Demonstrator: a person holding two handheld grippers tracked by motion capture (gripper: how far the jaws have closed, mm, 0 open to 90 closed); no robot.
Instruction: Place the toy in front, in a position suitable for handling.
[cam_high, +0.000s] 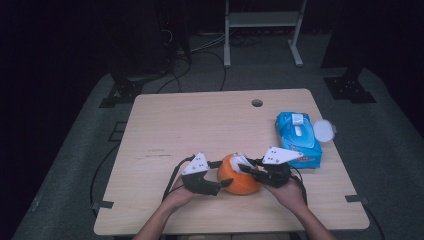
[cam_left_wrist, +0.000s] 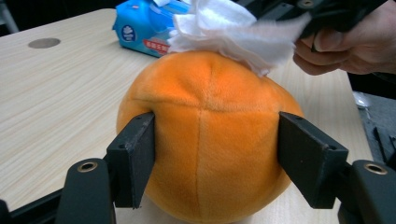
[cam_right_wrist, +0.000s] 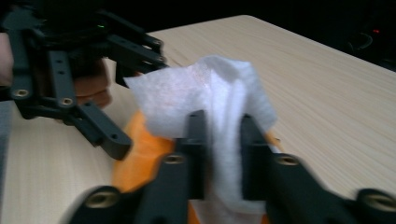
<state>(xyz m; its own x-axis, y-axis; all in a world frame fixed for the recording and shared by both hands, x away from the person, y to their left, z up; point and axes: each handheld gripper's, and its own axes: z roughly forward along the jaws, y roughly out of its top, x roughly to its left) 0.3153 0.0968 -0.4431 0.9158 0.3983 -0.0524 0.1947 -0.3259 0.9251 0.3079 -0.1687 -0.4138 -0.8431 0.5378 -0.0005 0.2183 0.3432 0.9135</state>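
Note:
A round orange plush ball (cam_high: 239, 180) rests on the wooden table (cam_high: 190, 125) near its front edge. My left gripper (cam_high: 226, 184) comes in from the left and is shut on the ball (cam_left_wrist: 210, 140), its black pads (cam_left_wrist: 135, 154) pressing into both sides. A crumpled white wipe (cam_left_wrist: 229, 32) lies on top of the ball. My right gripper (cam_right_wrist: 223, 140) is shut on that wipe (cam_right_wrist: 205, 88) and holds it against the plush (cam_right_wrist: 140, 154). In the high view the right gripper (cam_high: 246, 169) reaches in from the right over the ball's top.
A blue pack of wet wipes (cam_high: 298, 138) lies at the table's right side, with a round clear lid (cam_high: 324, 130) beside it at the edge. A cable hole (cam_high: 257, 103) sits near the far edge. Metal stand legs (cam_high: 227, 40) rise behind the table.

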